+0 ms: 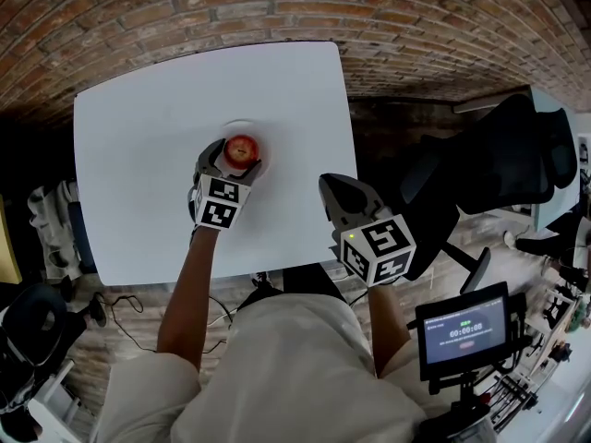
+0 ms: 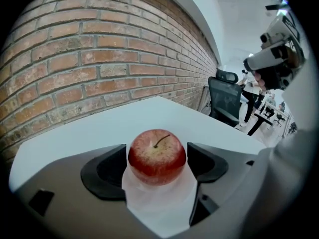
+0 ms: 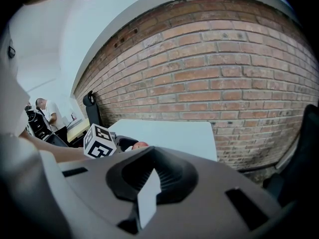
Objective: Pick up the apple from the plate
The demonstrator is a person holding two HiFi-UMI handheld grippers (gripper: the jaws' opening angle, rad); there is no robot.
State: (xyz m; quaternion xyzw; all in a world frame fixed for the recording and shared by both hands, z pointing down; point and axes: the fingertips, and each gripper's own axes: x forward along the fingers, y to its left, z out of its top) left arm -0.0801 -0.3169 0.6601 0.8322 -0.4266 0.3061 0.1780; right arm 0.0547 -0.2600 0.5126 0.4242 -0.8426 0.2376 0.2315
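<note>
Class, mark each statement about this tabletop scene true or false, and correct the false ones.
1. The apple sits between the jaws of the left tongs. True.
2. The apple is green. False: it is red.
3. The right tongs grip the apple. False: they are shut on nothing, away from it.
4. The table is white. True.
5. The apple lies on its side. False: it stands stem up on the plate.

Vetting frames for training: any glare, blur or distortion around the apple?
Head view: even light, fisheye-bent edges, apple sharp, white plate nearly lost against white table. Left gripper view: apple crisp, no glare, dark corners. Right gripper view: brick wall curved, apple tiny, half hidden.
</note>
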